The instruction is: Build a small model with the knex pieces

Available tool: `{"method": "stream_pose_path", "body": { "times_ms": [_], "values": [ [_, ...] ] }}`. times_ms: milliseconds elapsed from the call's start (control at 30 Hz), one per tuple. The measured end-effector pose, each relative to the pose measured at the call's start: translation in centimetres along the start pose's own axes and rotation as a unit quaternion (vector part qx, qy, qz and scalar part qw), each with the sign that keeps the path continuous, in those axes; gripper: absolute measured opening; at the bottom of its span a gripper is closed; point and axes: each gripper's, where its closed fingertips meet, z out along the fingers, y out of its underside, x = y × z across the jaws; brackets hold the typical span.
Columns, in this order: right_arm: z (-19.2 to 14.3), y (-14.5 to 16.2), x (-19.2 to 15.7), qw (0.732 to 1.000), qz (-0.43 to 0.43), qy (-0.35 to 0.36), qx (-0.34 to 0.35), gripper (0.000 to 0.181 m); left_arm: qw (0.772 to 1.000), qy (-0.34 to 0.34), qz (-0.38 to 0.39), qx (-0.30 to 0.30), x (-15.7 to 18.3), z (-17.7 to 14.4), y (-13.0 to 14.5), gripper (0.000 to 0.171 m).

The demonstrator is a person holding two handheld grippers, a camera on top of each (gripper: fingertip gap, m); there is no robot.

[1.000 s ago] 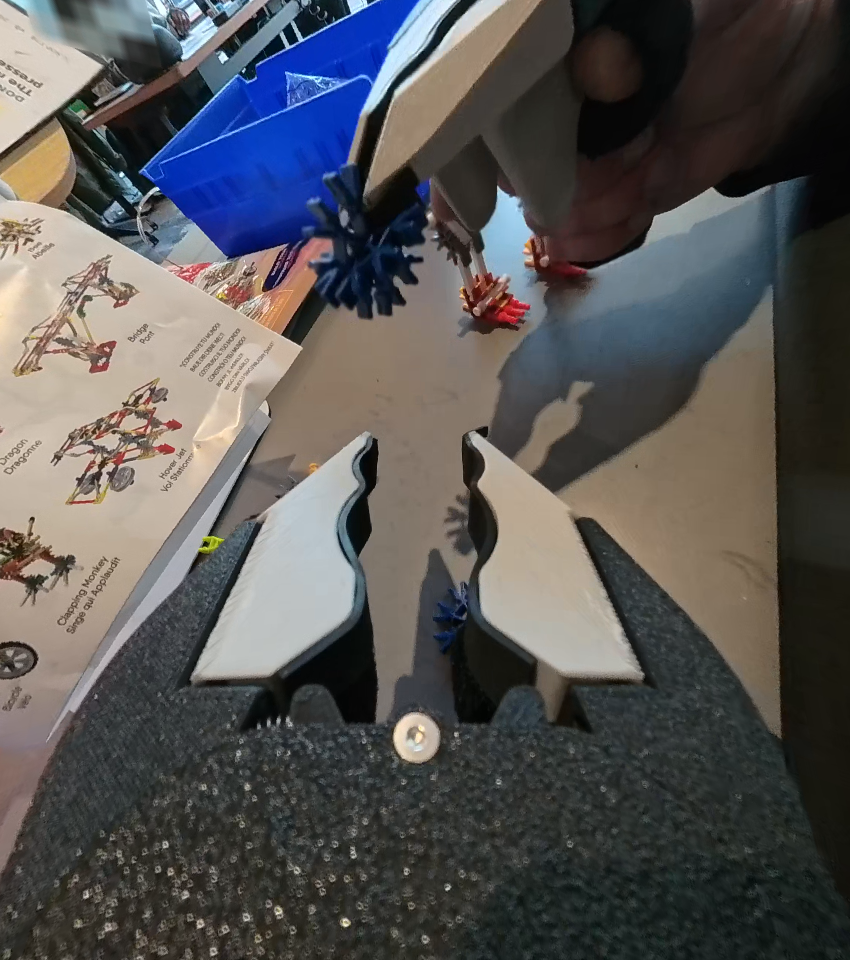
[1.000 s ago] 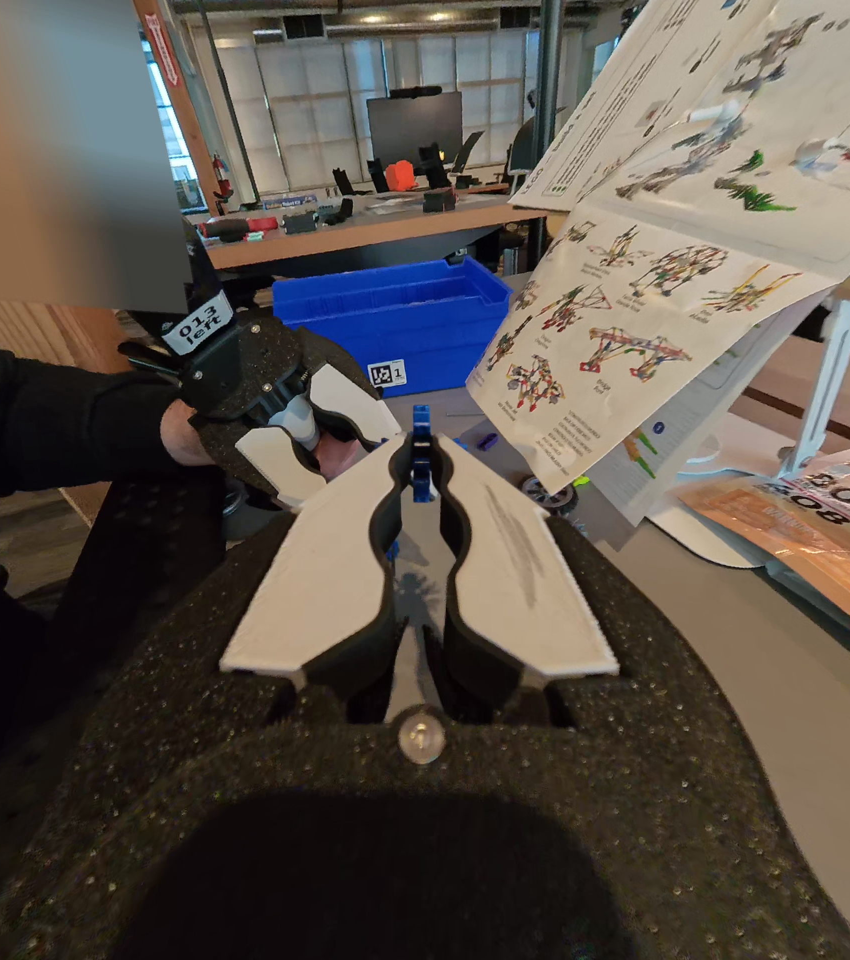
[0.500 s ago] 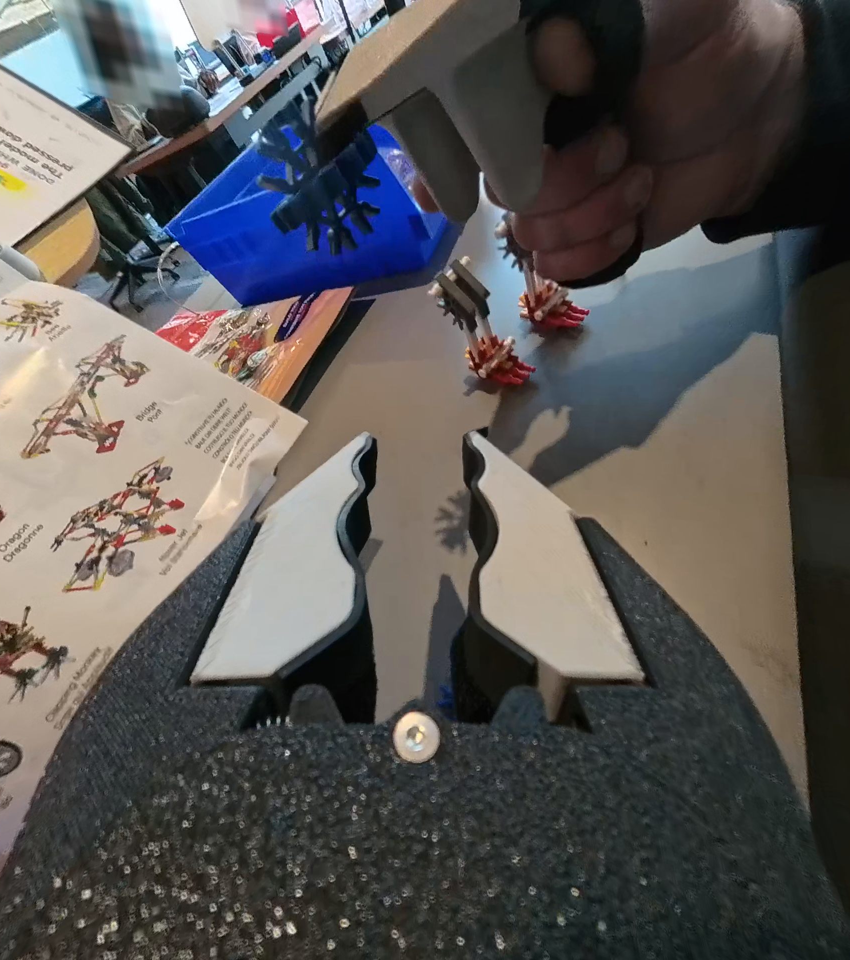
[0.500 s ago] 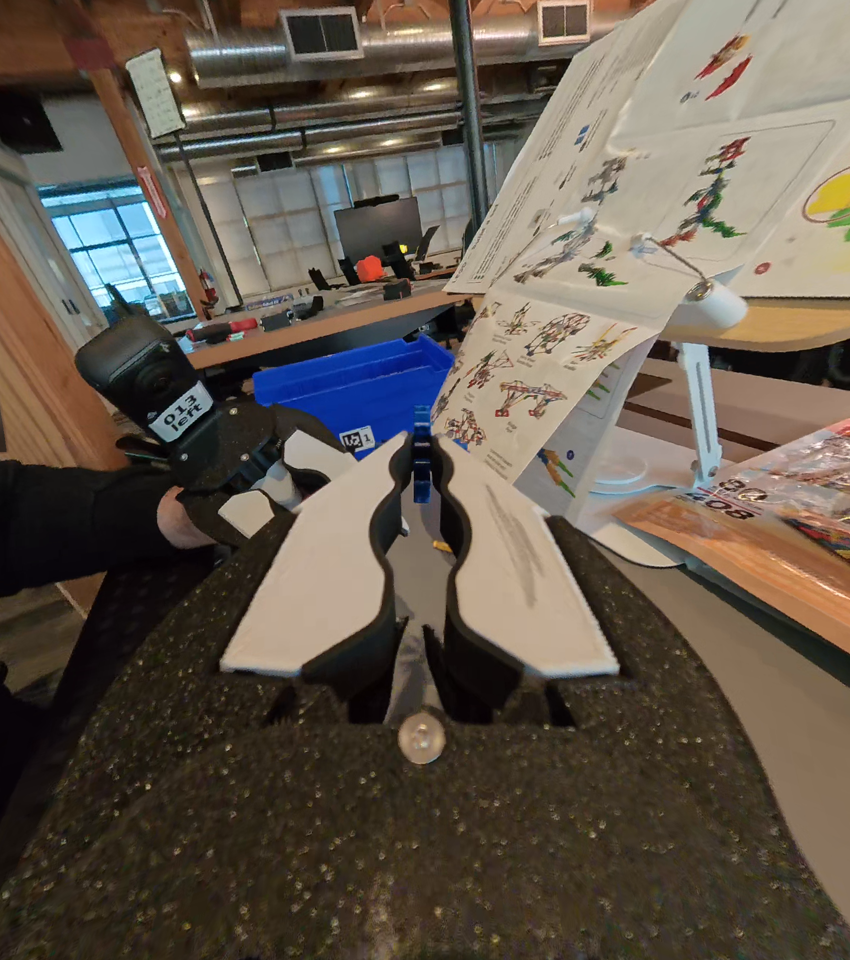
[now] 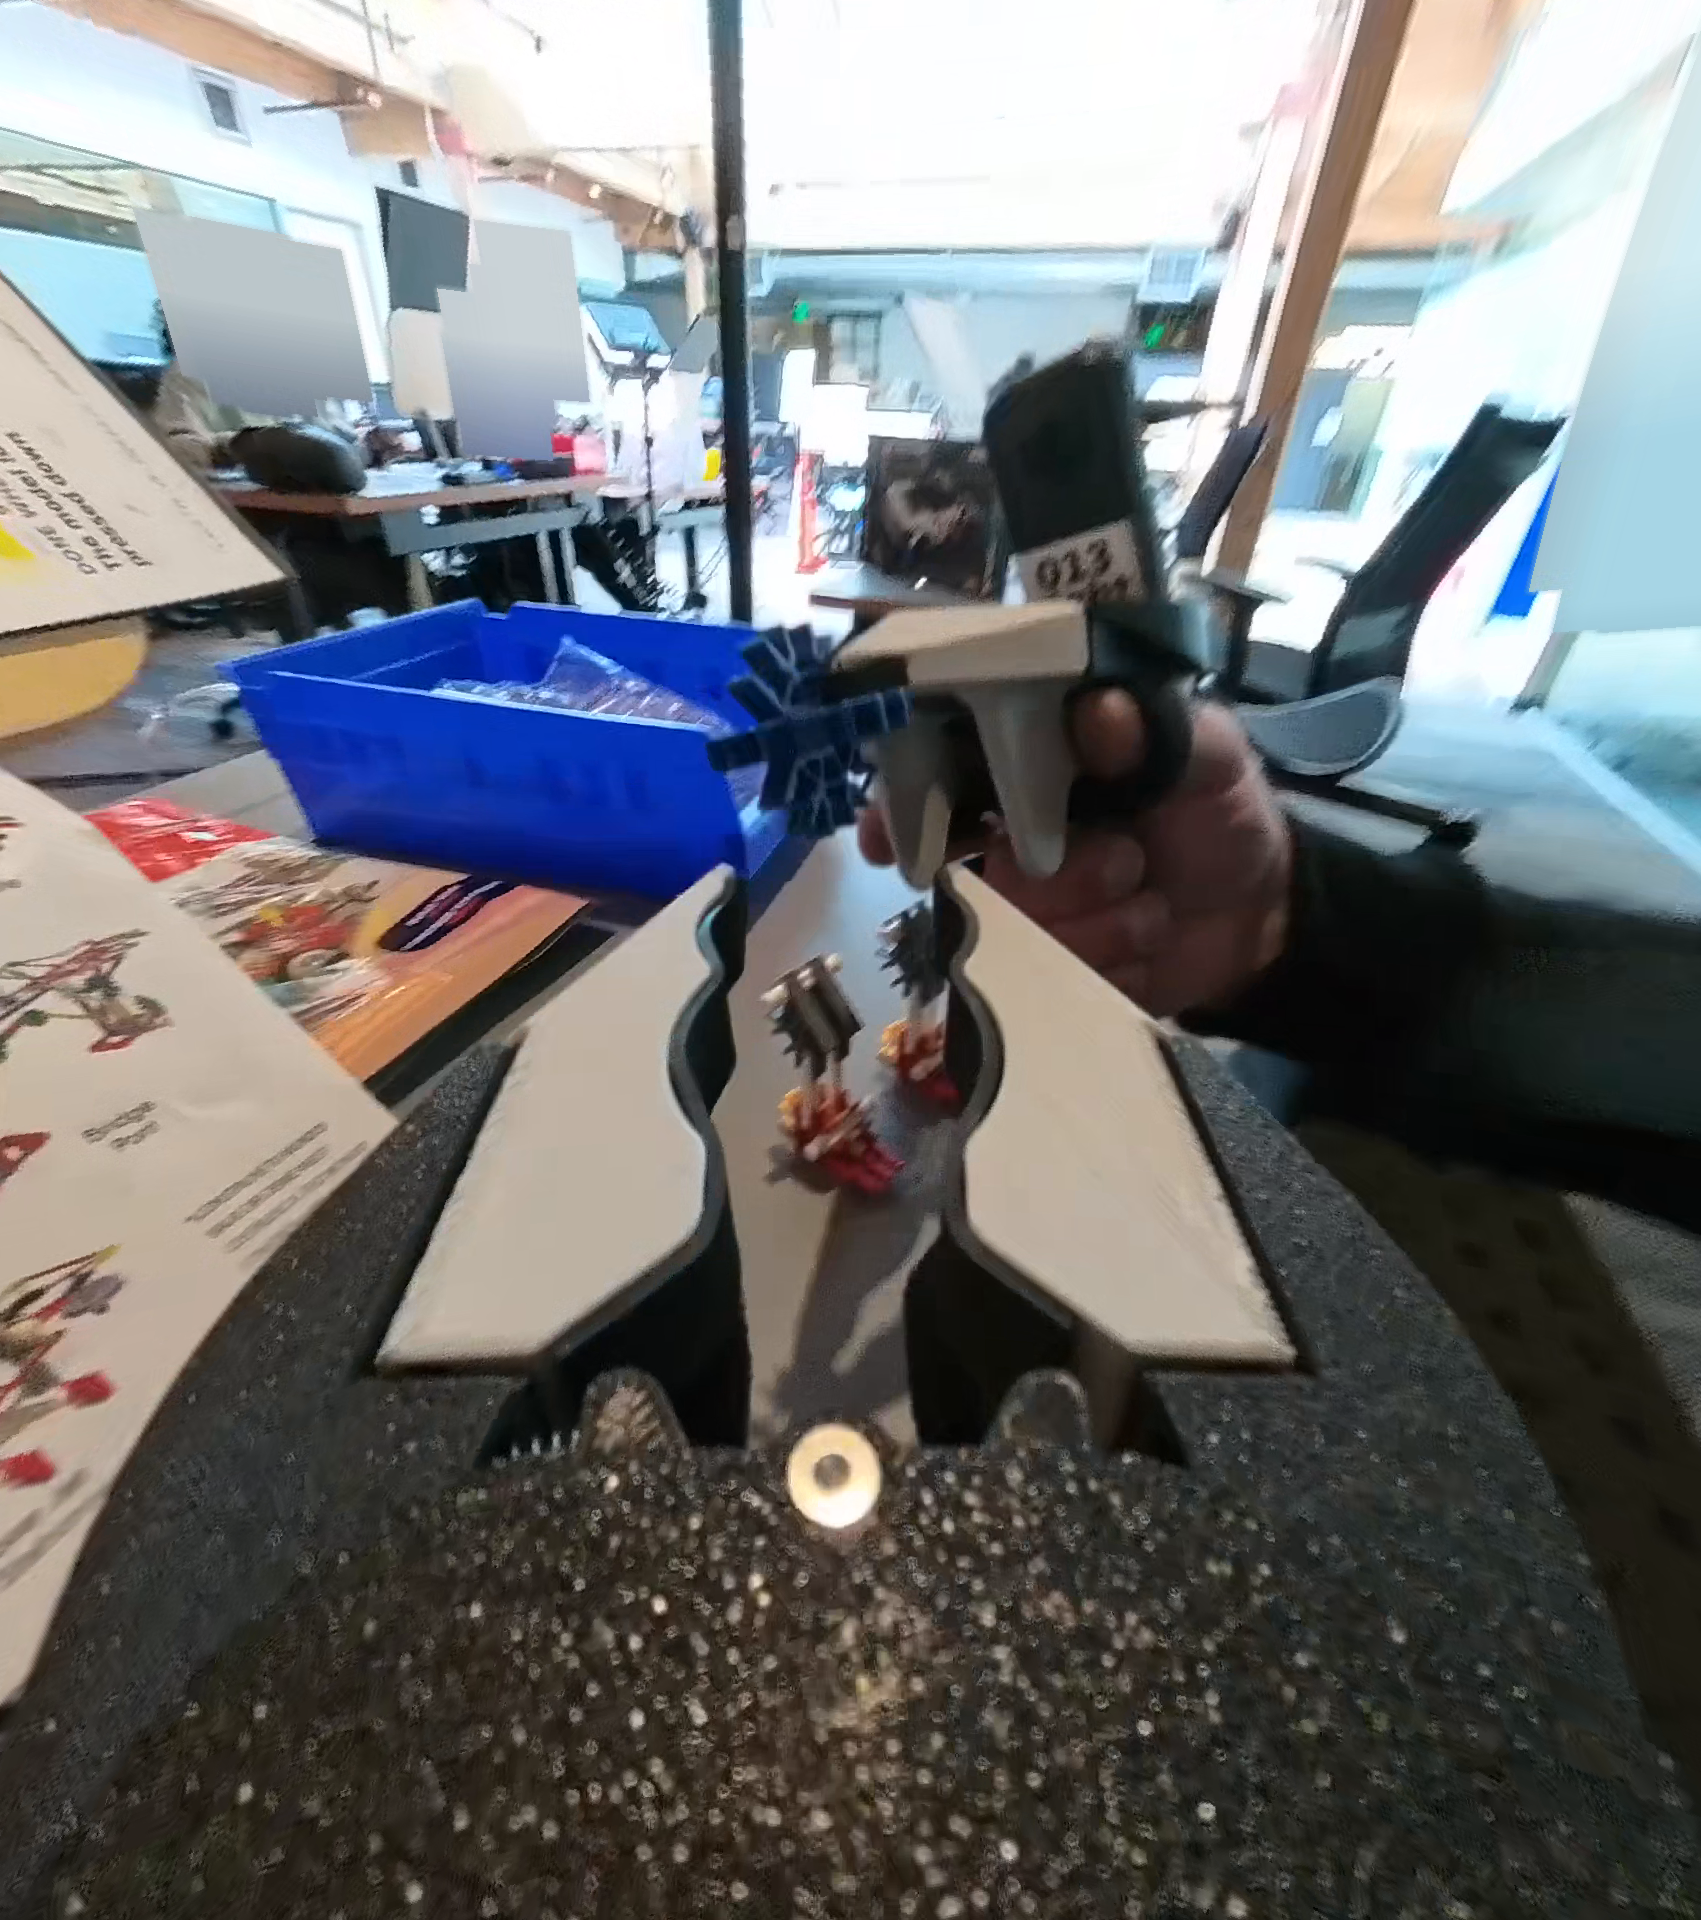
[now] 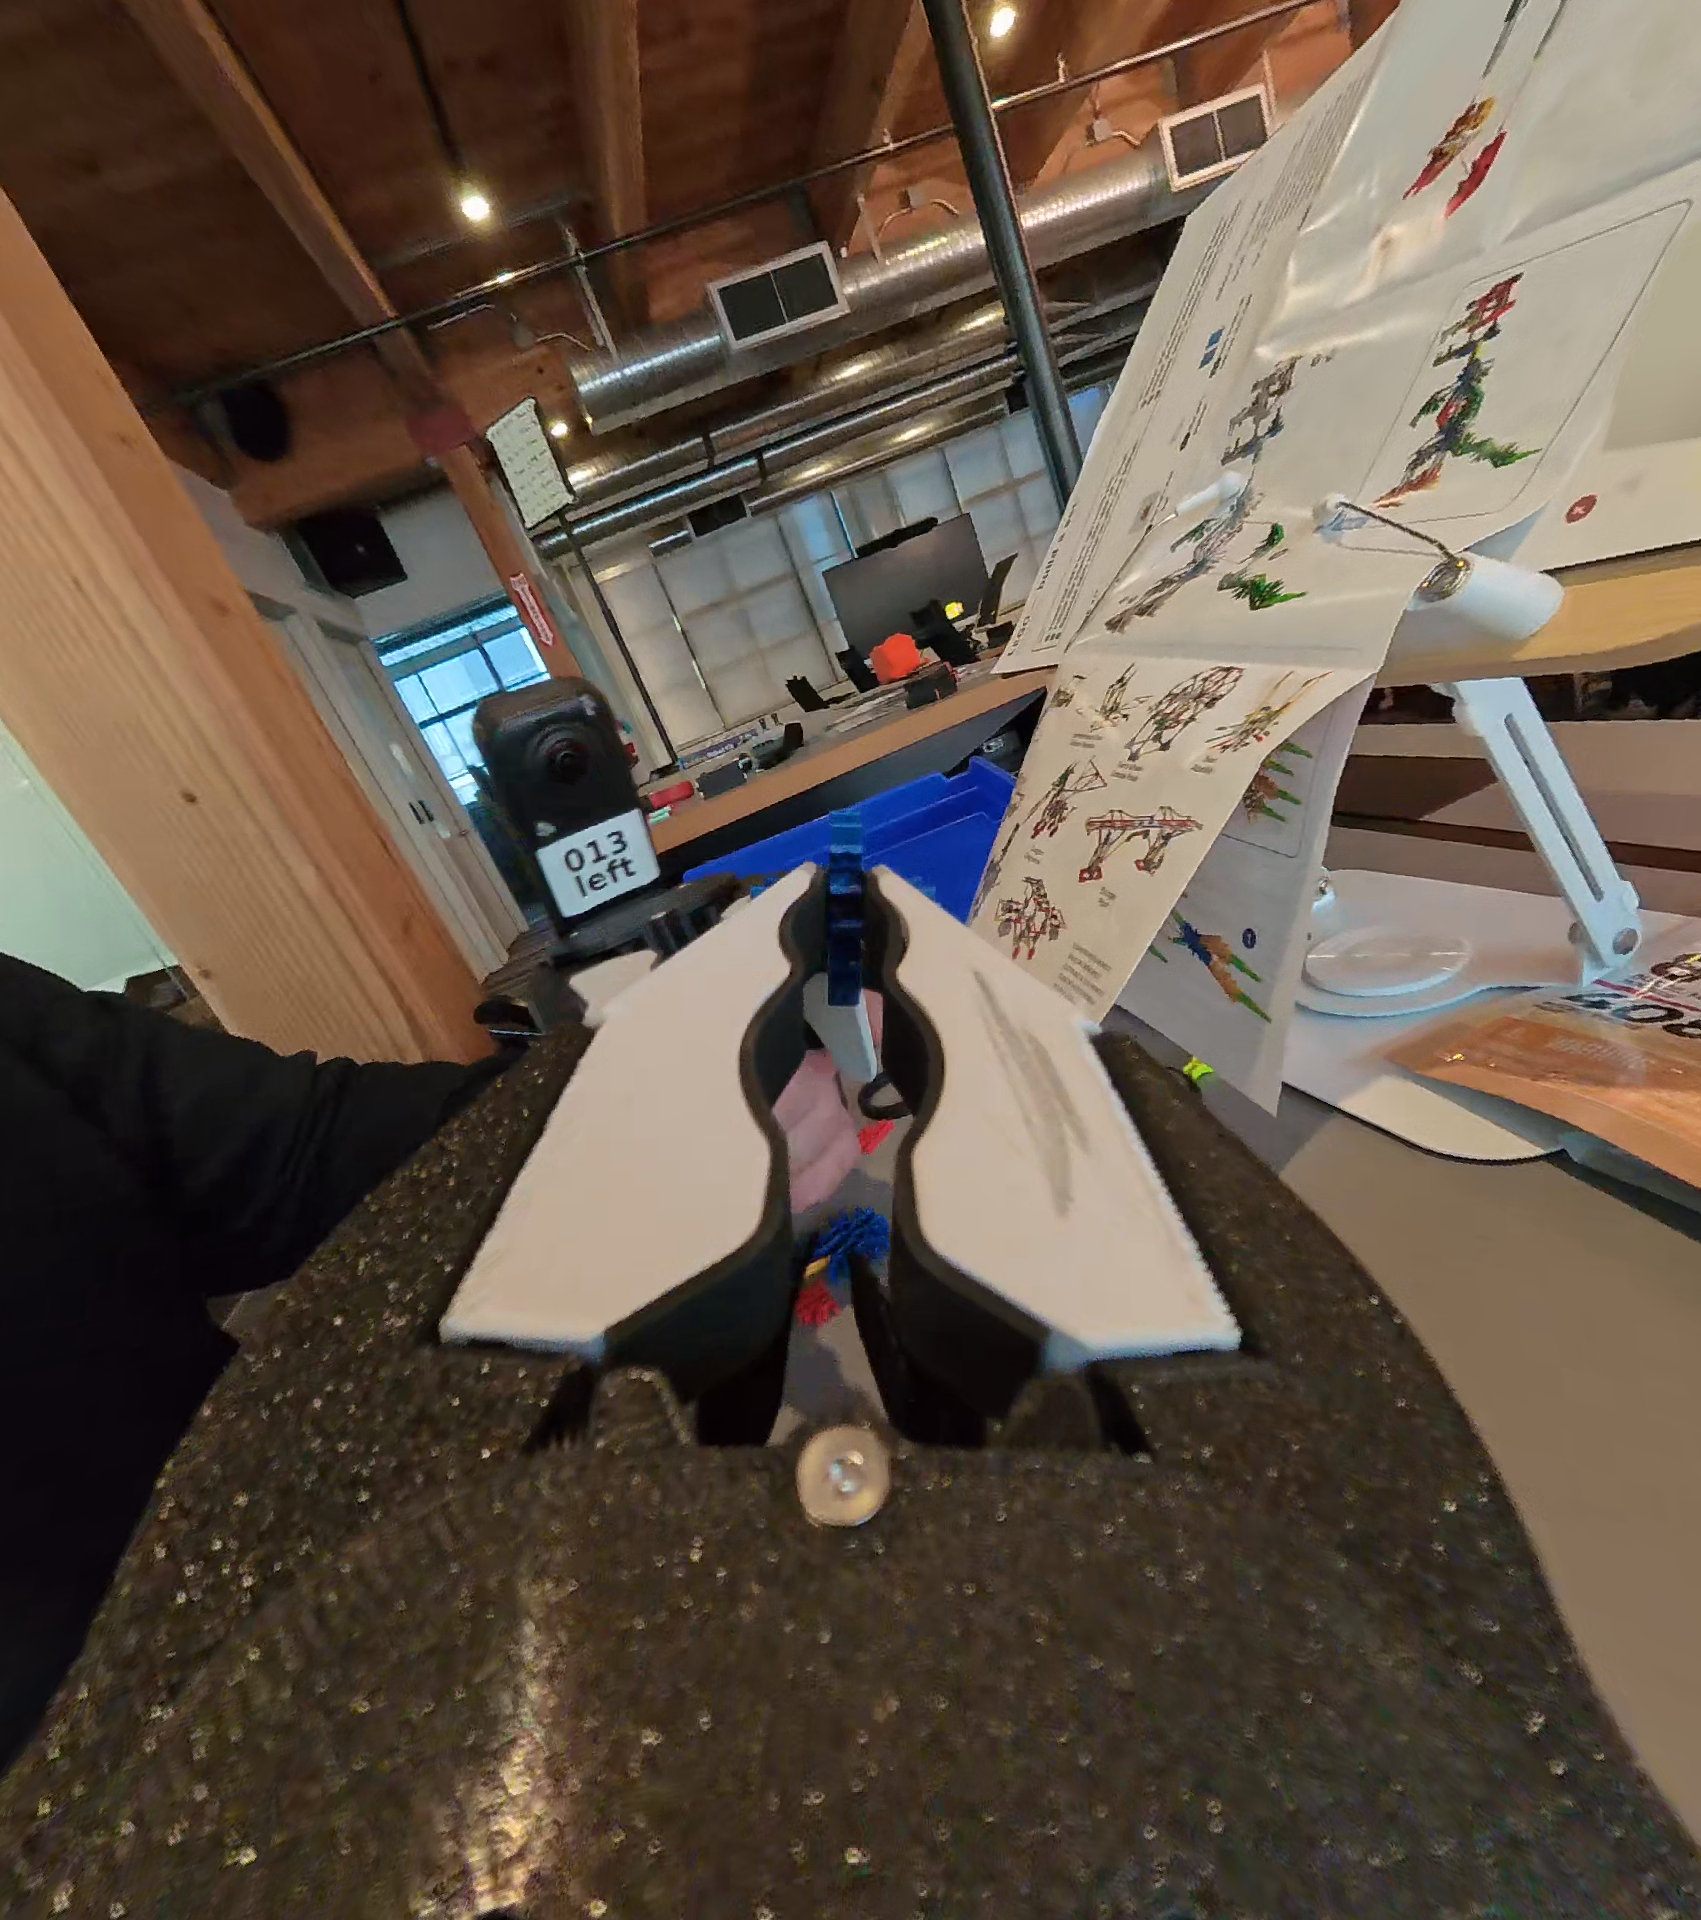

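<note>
My right gripper [image 6: 844,883] is shut on a blue snowflake-shaped connector [image 6: 844,920], held edge-on in the air. In the left wrist view the right gripper [image 5: 861,691] holds the blue connector [image 5: 804,727] above the table, in front of a blue bin. My left gripper [image 5: 835,894] is open and empty, just above the grey table [image 5: 784,1299]. Beyond its fingers stand two small rod assemblies on red bases, one nearer [image 5: 825,1091] and one farther [image 5: 913,1008]. A loose blue connector [image 6: 846,1236] lies on the table under the right gripper.
A blue bin [image 5: 513,748] holding clear bags stands at the back left. A printed instruction sheet [image 5: 46,1091] hangs from a white stand [image 6: 1542,810]. An orange parts bag [image 6: 1656,1049] lies on the right. A wooden pillar [image 6: 98,623] and an office chair [image 5: 1345,675] stand beyond the table. The grippers are tip to tip, or close to it.
Both grippers have tilted upward. The right gripper has lifted the blue connector higher, away from the two assemblies. The left gripper has stayed open and drawn back.
</note>
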Motion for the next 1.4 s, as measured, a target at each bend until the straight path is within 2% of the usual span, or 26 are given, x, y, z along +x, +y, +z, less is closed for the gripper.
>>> {"method": "stream_pose_path", "body": {
  "times_ms": [133, 300, 700, 1233, 1333, 1400],
  "values": [
    [0.4, 0.8, -0.5, 1.0, 0.003, -0.016, -0.02, 0.005, 0.997, 0.039, -0.045, 0.051, 0.4, -0.6, -1.5, 0.029],
    [0.5, 0.8, -1.1, 0.999, 0.004, -0.031, -0.022, 0.005, 0.996, 0.04, -0.053, 0.058, 0.0, -0.9, -1.7, 0.009],
    [0.2, 0.9, -1.2, 0.997, -0.063, -0.009, -0.039, 0.012, 0.996, 0.058, -0.037, 0.05, 0.7, -0.8, -1.5, 0.005],
    [-1.0, 2.5, 0.0, 0.982, -0.144, 0.04, -0.111, 0.01, 0.996, 0.085, -0.026, 0.008, 0.7, 0.0, 0.5, 0.005],
    [-1.6, 2.4, 0.1, 0.981, -0.151, 0.045, -0.116, 0.007, 0.996, 0.082, -0.032, 0.012, 0.5, 0.4, 0.6, 0.009],
    [-2.6, 1.5, 0.7, 0.981, -0.151, 0.066, -0.099, 0.005, 0.996, 0.078, -0.033, 0.017, 0.3, 0.6, 0.4, 0.018]
  ]
}}
